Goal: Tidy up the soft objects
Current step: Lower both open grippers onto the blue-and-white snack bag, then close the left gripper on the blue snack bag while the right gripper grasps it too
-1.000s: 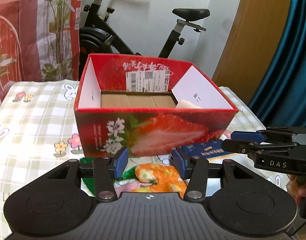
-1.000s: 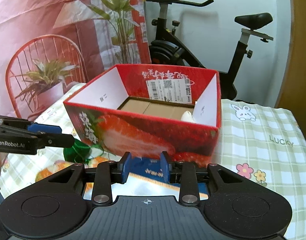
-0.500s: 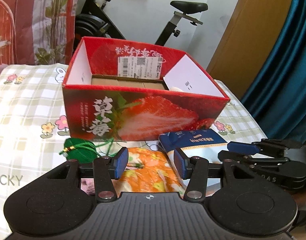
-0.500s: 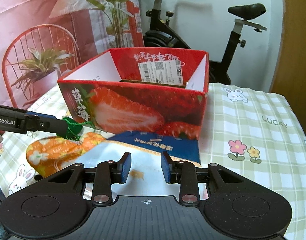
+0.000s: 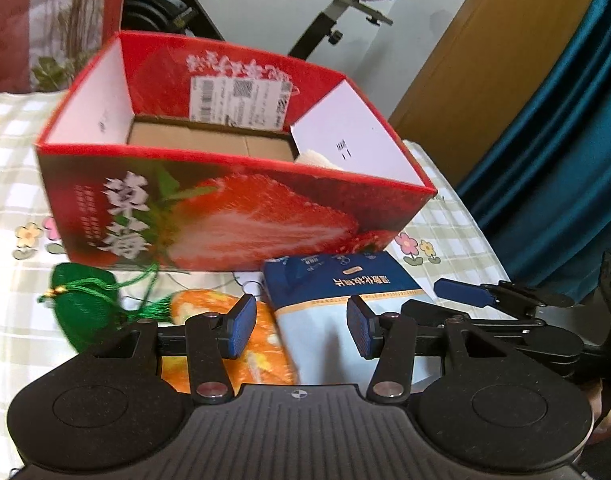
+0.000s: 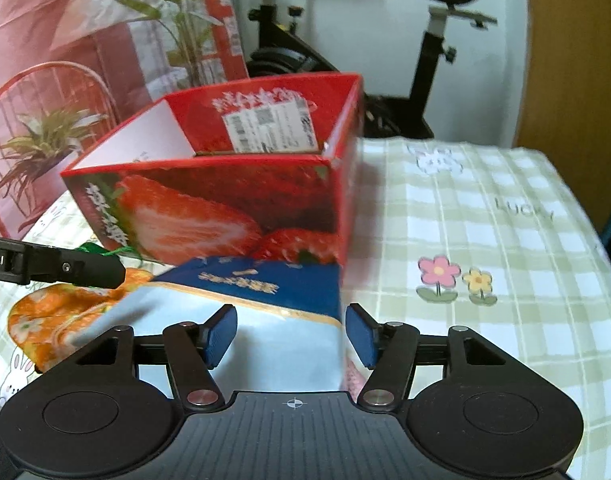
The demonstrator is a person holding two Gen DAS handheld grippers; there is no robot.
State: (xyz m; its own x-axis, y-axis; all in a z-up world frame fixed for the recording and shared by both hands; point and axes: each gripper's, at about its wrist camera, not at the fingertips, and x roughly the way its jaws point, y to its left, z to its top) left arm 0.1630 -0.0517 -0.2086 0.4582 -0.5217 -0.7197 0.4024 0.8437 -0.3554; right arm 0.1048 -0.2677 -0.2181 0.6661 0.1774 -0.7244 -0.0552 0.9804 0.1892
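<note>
A red strawberry-print box (image 5: 225, 216) stands open on the table, with a white soft item (image 5: 317, 159) in its right corner. In front of it lie a blue-and-white soft pack (image 5: 337, 292), an orange floral pouch (image 5: 261, 356) and a green tasselled pouch (image 5: 85, 300). My left gripper (image 5: 301, 330) is open, above the orange pouch and the pack's left edge. My right gripper (image 6: 291, 338) is open, its pads on either side of the blue-and-white pack (image 6: 245, 312), not touching it. The box (image 6: 225, 200) and the orange pouch (image 6: 53, 316) also show in the right wrist view.
The table has a green checked cloth (image 6: 485, 240) with flowers and rabbits. An exercise bike (image 6: 385, 80), a potted plant (image 6: 45, 148) and a red wire chair stand behind it. A teal curtain (image 5: 565, 140) hangs at the right.
Both grippers have pulled back and risen from the box front. The right gripper has opened wider and now straddles the blue-and-white pack. The left gripper has shifted right over the pouch and pack.
</note>
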